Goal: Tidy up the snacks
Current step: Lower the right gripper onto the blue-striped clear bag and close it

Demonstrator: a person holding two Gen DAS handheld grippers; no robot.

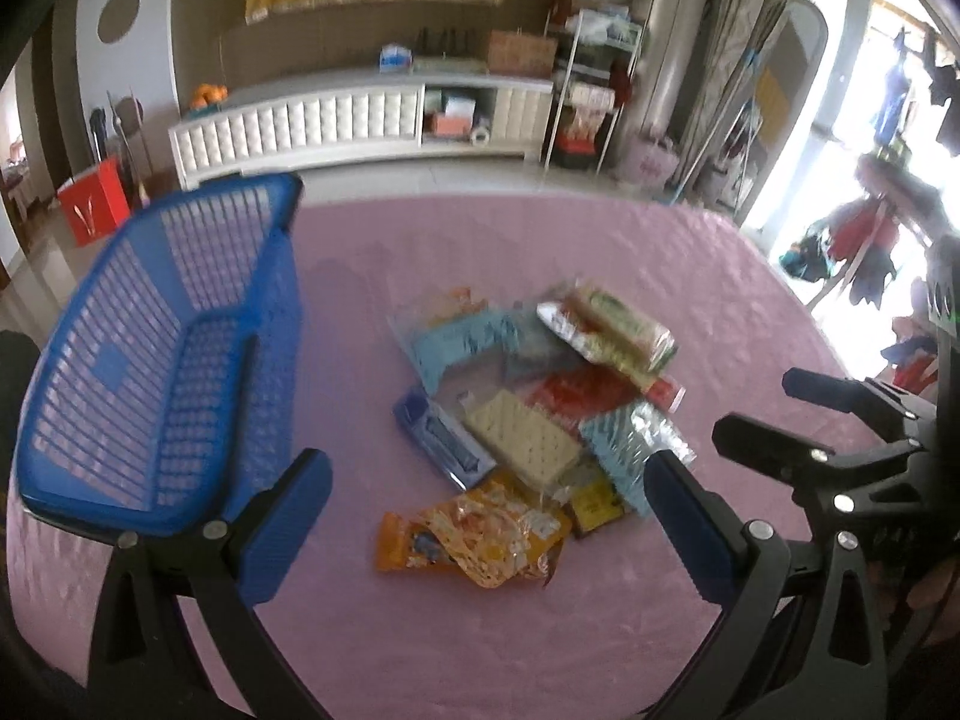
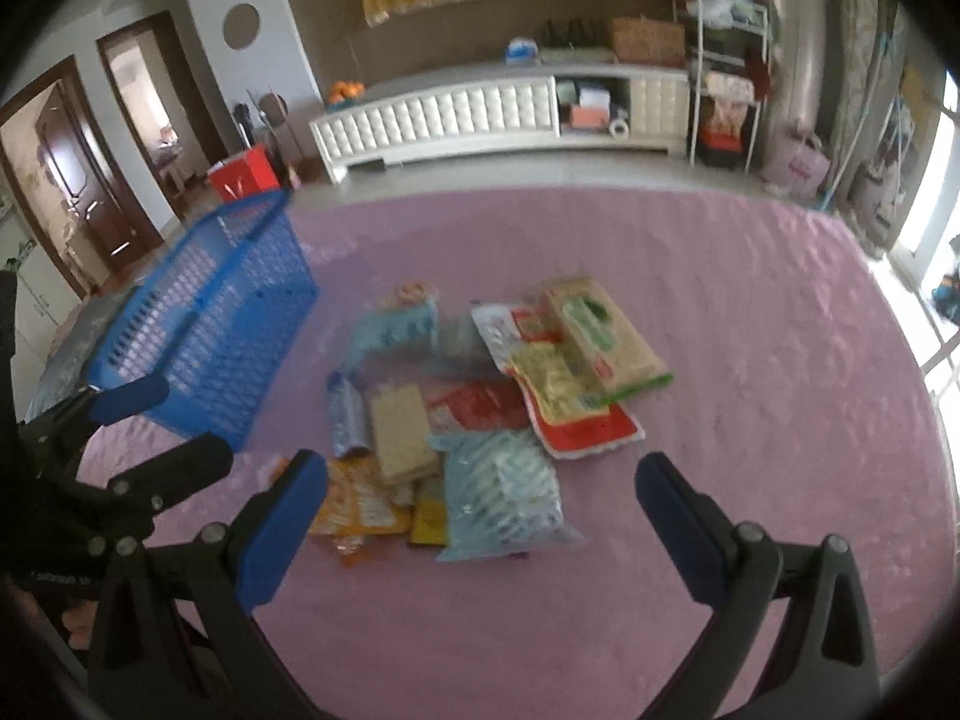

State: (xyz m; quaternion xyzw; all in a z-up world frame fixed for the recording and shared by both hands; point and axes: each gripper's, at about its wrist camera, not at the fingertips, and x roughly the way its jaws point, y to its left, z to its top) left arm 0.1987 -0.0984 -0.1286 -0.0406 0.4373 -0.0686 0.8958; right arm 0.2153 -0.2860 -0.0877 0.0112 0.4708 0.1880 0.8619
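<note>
A pink tablecloth (image 1: 480,630) covers the whole work surface; the blue slatted basket (image 1: 156,360) stands empty at its left, well apart from nothing but just beside the snack pile (image 2: 480,408) heaped at centre. Both tools hover short of the pile: the left gripper (image 1: 489,522) has its blue pads spread wide and holds nothing, and the right gripper (image 2: 480,516) is likewise spread and empty. The packets overlap, so the sound approach is probably to take an outlying top item first, such as the orange snack bag (image 1: 474,540) nearest the left tool or the light blue packet (image 2: 504,492) nearest the right, pinching across a flat edge rather than the crinkled seal, then lifting clear before carrying it to the basket
</note>
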